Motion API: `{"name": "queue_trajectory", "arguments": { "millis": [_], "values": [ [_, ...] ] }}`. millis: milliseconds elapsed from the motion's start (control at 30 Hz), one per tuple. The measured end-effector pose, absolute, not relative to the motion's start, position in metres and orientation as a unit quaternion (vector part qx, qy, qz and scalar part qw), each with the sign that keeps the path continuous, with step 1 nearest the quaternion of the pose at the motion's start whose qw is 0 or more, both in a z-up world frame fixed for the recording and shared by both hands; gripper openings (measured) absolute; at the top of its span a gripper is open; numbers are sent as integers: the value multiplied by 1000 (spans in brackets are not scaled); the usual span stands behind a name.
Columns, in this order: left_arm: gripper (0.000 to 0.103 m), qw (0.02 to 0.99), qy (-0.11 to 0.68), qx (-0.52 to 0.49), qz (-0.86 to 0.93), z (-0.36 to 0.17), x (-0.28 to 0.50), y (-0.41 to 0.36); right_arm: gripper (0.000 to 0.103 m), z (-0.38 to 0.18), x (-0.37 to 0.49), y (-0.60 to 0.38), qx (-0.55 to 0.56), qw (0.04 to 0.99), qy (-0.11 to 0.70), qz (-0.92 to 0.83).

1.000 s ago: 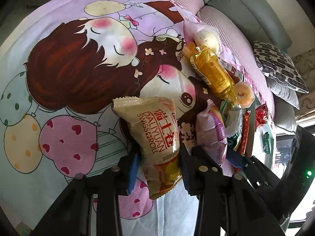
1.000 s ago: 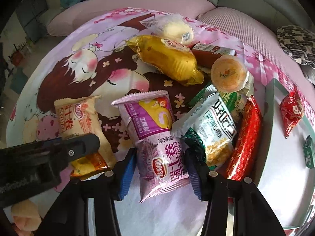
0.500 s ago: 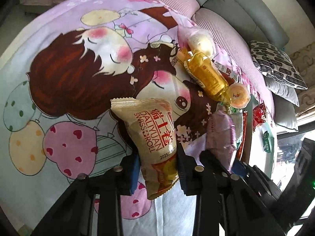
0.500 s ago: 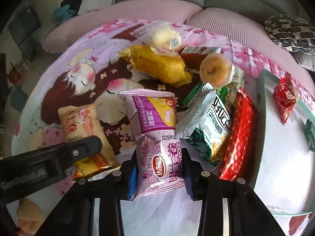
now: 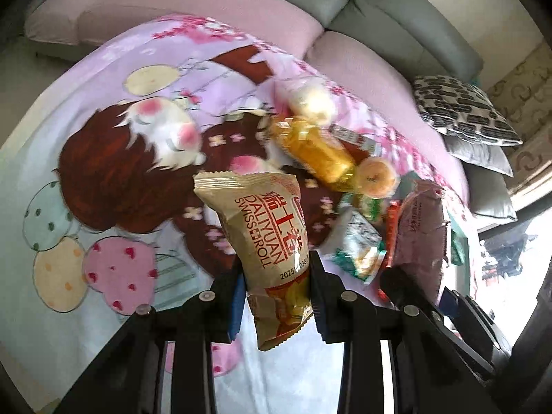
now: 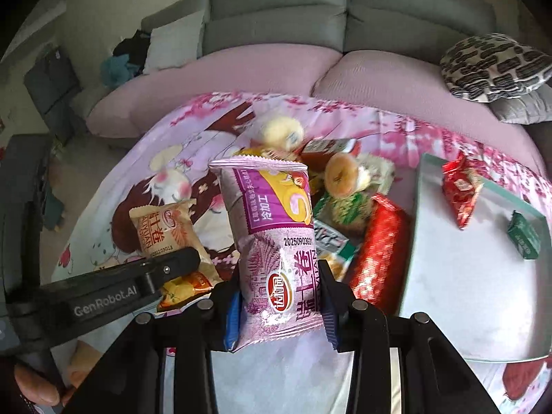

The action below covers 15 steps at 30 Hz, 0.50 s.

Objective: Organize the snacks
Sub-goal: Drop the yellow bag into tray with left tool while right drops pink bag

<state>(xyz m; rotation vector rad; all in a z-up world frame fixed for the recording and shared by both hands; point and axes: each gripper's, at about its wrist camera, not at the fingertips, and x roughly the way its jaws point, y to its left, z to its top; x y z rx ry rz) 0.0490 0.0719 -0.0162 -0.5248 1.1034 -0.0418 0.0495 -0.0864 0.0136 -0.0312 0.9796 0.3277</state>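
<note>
My left gripper (image 5: 276,283) is shut on a tan Swiss roll packet (image 5: 265,220) and holds it lifted above the cartoon-print cloth (image 5: 114,158). My right gripper (image 6: 279,296) is shut on a purple Swiss roll packet (image 6: 276,234), also lifted. The tan packet (image 6: 165,231) and the left gripper show at the left of the right wrist view. The purple packet (image 5: 419,231) shows at the right of the left wrist view. A pile of snacks lies on the cloth: a yellow packet (image 5: 317,153), an orange jelly cup (image 6: 339,176), a green-white packet (image 5: 355,245), a red packet (image 6: 377,255).
A glass tray (image 6: 459,286) at the right holds a red packet (image 6: 460,189) and a small green box (image 6: 522,236). A grey sofa with pink seat cushions (image 6: 262,69) and patterned pillows (image 6: 493,65) lies behind the cloth.
Both grippers have closed on their packets and lifted them off the cloth, rising and tilting back so more of the sofa shows.
</note>
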Motion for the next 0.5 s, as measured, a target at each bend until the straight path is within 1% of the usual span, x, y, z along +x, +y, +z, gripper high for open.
{"name": "queue_trajectory", "arguments": {
  "millis": [167, 333, 500],
  "values": [
    [35, 831, 511, -216, -47, 8, 65, 43, 41, 23, 57, -119, 3, 881, 459, 114],
    [34, 844, 498, -181, -84, 32, 88, 4, 41, 24, 70, -181, 50, 885, 462, 36],
    [35, 844, 499, -145, -129, 36, 105, -46, 41, 17, 77, -244, 93, 880, 463, -44]
  ]
}}
